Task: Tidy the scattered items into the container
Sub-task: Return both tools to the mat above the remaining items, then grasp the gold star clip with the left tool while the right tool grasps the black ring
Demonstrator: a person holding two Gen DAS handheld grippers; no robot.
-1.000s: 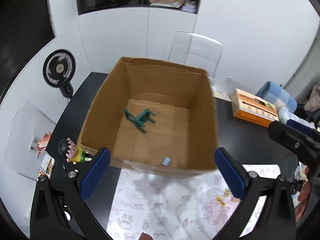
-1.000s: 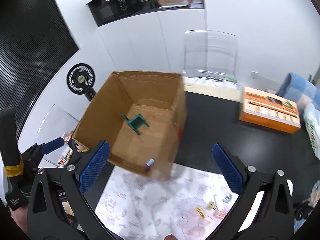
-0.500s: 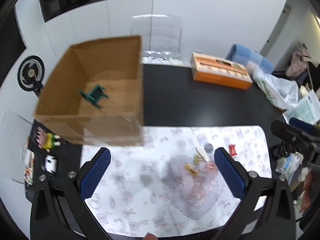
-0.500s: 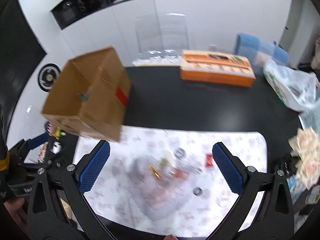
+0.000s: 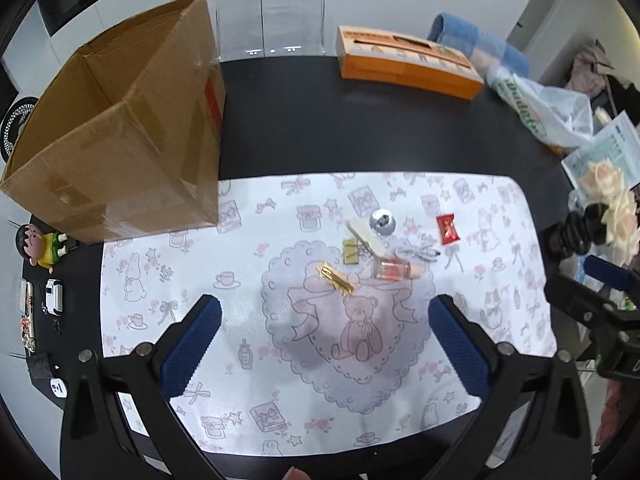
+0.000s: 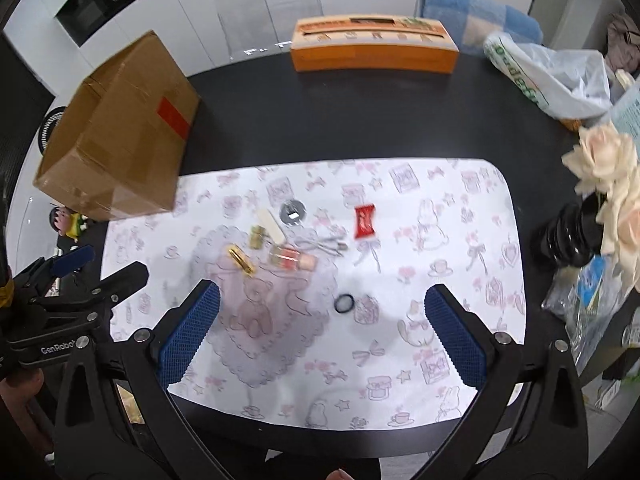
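Observation:
A brown cardboard box (image 5: 120,132) (image 6: 120,136) stands at the mat's far left corner. Small items lie scattered mid-mat: a gold clip (image 5: 335,278) (image 6: 241,261), a yellow binder clip (image 5: 351,251), a small pink bottle (image 5: 396,270) (image 6: 292,258), a silver round cap (image 5: 382,221) (image 6: 293,211), a red candy (image 5: 447,229) (image 6: 364,221) and a black ring (image 6: 344,303). My left gripper (image 5: 325,354) is open and empty above the mat's near half. My right gripper (image 6: 322,334) is open and empty, near the ring.
The patterned white mat (image 5: 280,400) covers a black table. An orange carton (image 5: 404,62), a plastic bag (image 5: 540,108) and a blue towel (image 6: 476,8) lie at the back. Flowers in a black vase (image 6: 576,236) stand right. A small figurine (image 5: 40,244) sits left.
Both views swung from the box's inside to the right and down onto the mat. The scattered items are now in front of both open grippers.

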